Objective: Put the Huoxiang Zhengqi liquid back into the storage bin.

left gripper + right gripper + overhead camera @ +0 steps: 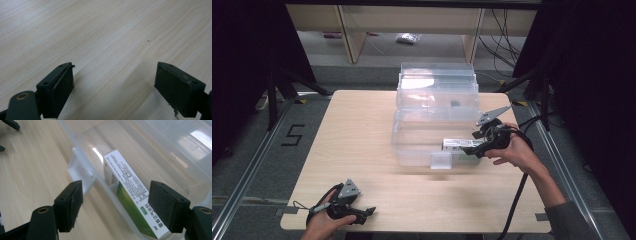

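Right gripper (pixel 115 202): jaws wide, straddling medicine box (pixel 130 195), nothing gripped.
Risk: near jaw catches clear bin's (pixel 82 167) wall.

Light falls from above on my pale tabletop (pixel 362 150), surroundings dark. Glare streaks the clear bin (pixel 195 140). My tongs' near parts look soft; faint shadows beneath them.

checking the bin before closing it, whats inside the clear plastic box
A white and green carton lies inside the clear plastic box, against its near wall, between the open right gripper jaws. The carton's underside is hidden.
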`<state>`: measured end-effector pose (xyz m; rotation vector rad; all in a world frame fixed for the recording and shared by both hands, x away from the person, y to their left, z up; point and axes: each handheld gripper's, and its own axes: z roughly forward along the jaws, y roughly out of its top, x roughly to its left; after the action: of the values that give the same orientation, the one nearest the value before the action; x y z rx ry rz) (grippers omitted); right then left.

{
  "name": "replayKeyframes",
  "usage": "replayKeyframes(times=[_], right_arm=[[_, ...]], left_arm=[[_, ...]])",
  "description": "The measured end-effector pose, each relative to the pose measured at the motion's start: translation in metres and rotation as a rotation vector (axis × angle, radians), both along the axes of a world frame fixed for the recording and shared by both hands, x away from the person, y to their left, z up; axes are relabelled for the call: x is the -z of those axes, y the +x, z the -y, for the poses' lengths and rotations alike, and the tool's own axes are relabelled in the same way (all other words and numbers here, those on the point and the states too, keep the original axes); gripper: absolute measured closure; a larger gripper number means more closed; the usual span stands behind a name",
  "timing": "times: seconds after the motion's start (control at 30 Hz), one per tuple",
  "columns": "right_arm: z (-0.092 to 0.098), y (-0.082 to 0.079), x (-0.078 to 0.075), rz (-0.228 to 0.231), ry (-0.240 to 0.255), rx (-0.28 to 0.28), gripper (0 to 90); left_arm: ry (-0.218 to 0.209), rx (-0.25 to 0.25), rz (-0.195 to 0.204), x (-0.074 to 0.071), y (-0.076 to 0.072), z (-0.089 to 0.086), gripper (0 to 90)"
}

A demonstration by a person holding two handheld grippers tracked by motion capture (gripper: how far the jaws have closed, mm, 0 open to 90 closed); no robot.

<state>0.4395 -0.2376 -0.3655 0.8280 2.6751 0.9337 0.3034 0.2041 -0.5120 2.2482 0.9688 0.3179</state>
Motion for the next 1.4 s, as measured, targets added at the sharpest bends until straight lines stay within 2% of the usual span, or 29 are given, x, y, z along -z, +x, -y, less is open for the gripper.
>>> replayKeyframes(times=[0.07,0.1,0.17,0.2,0.23,0.27,0.3,0.37,0.5,0.53,0.63,0.67,0.7,0.83,0.87,0.93,1.07,1.1,1.13,1.2,1.23,1.3,1.33,1.4], right_arm=[[0.0,-0.003,0.002,-0.016,0.015,0.006,29.0],[0.0,-0.003,0.004,0.008,0.027,0.003,28.9],[0.001,-0.004,0.005,-0.008,0.032,0.01,28.7],[0.001,-0.005,0.005,-0.006,0.027,0.008,28.5],[0.001,-0.007,0.007,0.003,0.042,0.026,27.9],[0.001,-0.009,0.006,-0.021,0.04,0.023,27.7],[0.0,-0.011,0.008,0.0,0.049,0.026,27.7],[0.001,-0.012,0.007,0.001,0.039,0.024,27.7],[-0.001,-0.02,0.01,0.029,0.061,0.021,27.6],[-0.001,-0.021,0.01,0.022,0.059,0.006,27.4],[-0.001,-0.025,0.011,0.021,0.068,0.008,27.0],[-0.002,-0.028,0.014,0.027,0.085,0.012,26.3],[-0.001,-0.029,0.014,0.023,0.078,-0.002,26.3],[-0.003,-0.036,0.016,0.038,0.082,0.006,25.7],[-0.003,-0.037,0.016,0.028,0.078,-0.002,25.7],[-0.004,-0.04,0.02,0.05,0.103,0.004,25.6],[-0.004,-0.045,0.026,0.039,0.103,-0.005,25.3],[-0.004,-0.046,0.028,0.054,0.113,-0.004,25.3],[-0.003,-0.047,0.028,0.033,0.103,-0.013,25.3],[-0.004,-0.05,0.03,0.033,0.116,-0.007,25.0],[-0.004,-0.051,0.033,0.055,0.12,-0.004,25.0],[-0.004,-0.052,0.033,0.039,0.118,-0.021,25.0],[-0.005,-0.056,0.035,0.032,0.125,-0.009,24.9],[-0.005,-0.058,0.038,0.039,0.134,-0.008,24.8]], left_arm=[[0.0,0.0,0.001,0.0,0.0,0.0,15.0],[0.0,0.001,0.0,0.0,0.0,0.0,15.0],[0.001,0.002,0.002,0.0,0.0,0.0,15.0],[-0.001,0.001,0.001,0.0,0.0,0.0,15.0],[-0.001,0.001,0.001,0.0,0.0,0.0,15.0],[0.0,0.001,0.001,0.0,0.0,0.0,15.0],[-0.001,0.0,0.001,0.0,0.0,0.0,15.0],[0.0,0.0,0.001,0.0,0.0,0.0,15.0],[0.001,0.001,0.002,0.0,0.0,0.0,15.0],[-0.001,0.001,0.002,0.0,0.0,0.0,15.0],[-0.007,0.0,0.0,0.0,0.0,0.001,15.0],[0.0,0.0,0.003,0.0,0.0,0.0,15.0],[-0.001,0.0,0.003,0.0,0.0,0.0,15.0],[0.002,0.001,0.002,0.0,0.0,0.0,15.0],[0.003,0.002,0.002,0.0,0.0,0.001,15.1],[0.0,0.002,0.004,0.0,0.0,0.001,15.0],[0.0,0.002,0.003,0.0,0.0,0.001,15.0],[0.001,0.002,0.003,0.0,0.0,0.001,15.0],[0.001,0.002,0.003,0.0,0.0,0.001,15.0],[0.0,0.001,0.004,0.0,0.0,0.001,15.0],[0.001,0.001,0.003,0.0,0.0,0.001,15.1],[0.001,0.001,0.003,0.0,0.0,0.001,15.0],[0.001,0.0,0.002,0.0,0.0,0.001,15.0],[0.0,0.0,0.003,0.0,-0.001,0.001,15.0]])
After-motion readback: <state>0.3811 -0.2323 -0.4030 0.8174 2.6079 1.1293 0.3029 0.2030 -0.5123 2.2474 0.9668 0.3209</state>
